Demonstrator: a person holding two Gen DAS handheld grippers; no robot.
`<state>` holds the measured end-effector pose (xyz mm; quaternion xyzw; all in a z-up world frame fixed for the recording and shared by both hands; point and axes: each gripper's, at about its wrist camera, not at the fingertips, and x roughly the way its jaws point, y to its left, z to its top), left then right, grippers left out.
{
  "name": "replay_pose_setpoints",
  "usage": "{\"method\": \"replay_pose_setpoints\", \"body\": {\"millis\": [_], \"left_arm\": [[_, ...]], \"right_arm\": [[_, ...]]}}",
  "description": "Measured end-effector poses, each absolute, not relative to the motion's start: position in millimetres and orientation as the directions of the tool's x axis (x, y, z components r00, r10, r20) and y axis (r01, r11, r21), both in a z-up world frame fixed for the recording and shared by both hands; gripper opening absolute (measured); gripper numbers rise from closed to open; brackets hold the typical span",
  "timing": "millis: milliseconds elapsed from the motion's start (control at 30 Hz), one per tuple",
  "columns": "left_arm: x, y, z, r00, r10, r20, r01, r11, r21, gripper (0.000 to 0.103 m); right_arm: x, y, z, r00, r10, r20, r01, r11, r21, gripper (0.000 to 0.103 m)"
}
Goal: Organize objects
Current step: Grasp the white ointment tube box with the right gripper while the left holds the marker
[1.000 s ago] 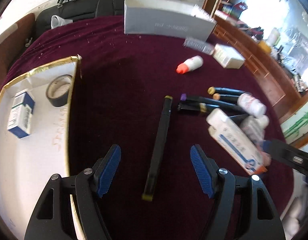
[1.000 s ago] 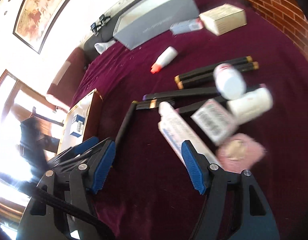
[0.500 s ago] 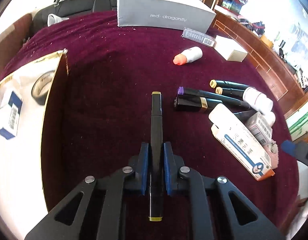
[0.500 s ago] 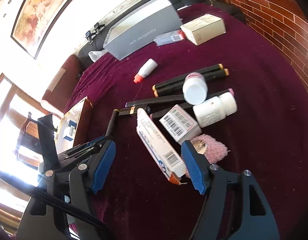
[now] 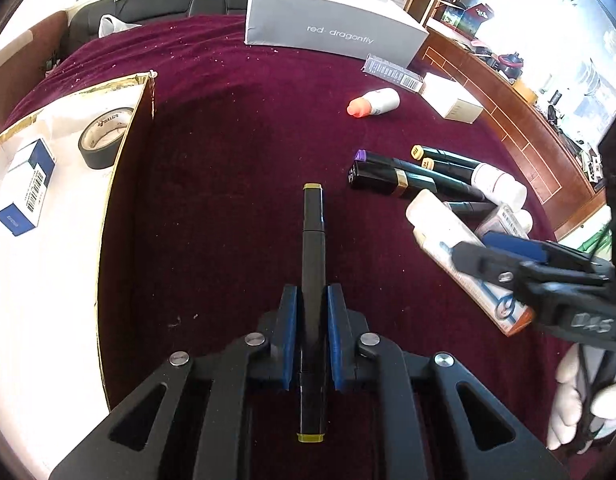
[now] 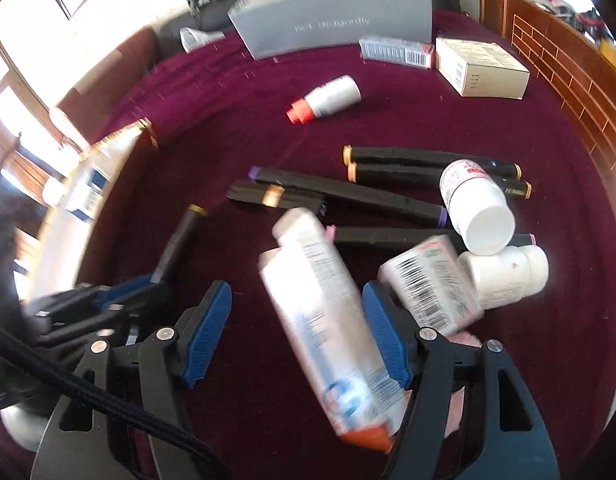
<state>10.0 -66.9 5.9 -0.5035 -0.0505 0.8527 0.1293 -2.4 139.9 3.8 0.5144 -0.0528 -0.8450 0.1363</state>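
My left gripper [image 5: 312, 300] is shut on a black marker with yellow ends [image 5: 313, 240], which lies on the maroon cloth pointing away from me. In the right wrist view the same marker [image 6: 180, 240] sticks out of the left gripper. My right gripper [image 6: 298, 320] is open and straddles a long white box with an orange end [image 6: 320, 312]; a gap shows at the left pad. Beside that box lie several black markers [image 6: 348, 192], two white bottles [image 6: 480, 208], a small barcoded box [image 6: 428, 284] and a pink puff [image 6: 464, 340].
A gold-rimmed white tray [image 5: 124, 168] at the left holds a tape roll [image 5: 104, 136] and a blue-white box [image 5: 26, 188]. Further back are an orange-capped bottle [image 5: 374, 103], a grey box [image 5: 332, 28], a cream box [image 5: 452, 102] and a wooden ledge at the right.
The left gripper closed on the yellow-ended marker, which was lying loose between its open jaws. The right gripper moved over the long white box, rolled, and stayed open.
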Motion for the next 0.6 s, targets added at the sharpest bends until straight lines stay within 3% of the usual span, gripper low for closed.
{"method": "replay_pose_setpoints", "body": {"millis": [500, 533, 600], "left_arm": [[16.6, -56.8, 3.3, -0.539, 0.217, -0.814, -0.173, -0.974, -0.146, 0.012], [17.9, -53.6, 3.6, -0.540, 0.211, -0.815, -0.190, -0.974, -0.126, 0.012], [19.8, -53.9, 4.4, -0.528, 0.229, -0.817, -0.210, -0.968, -0.135, 0.011]], "right_arm": [[16.1, 117.6, -9.5, -0.454, -0.095, -0.886, 0.179, -0.984, 0.014, 0.067], [16.9, 118.4, -9.5, -0.457, -0.092, -0.884, 0.172, -0.985, 0.014, 0.066], [17.9, 118.2, -8.9, -0.467, -0.070, -0.882, 0.148, -0.989, 0.001, 0.054]]}}
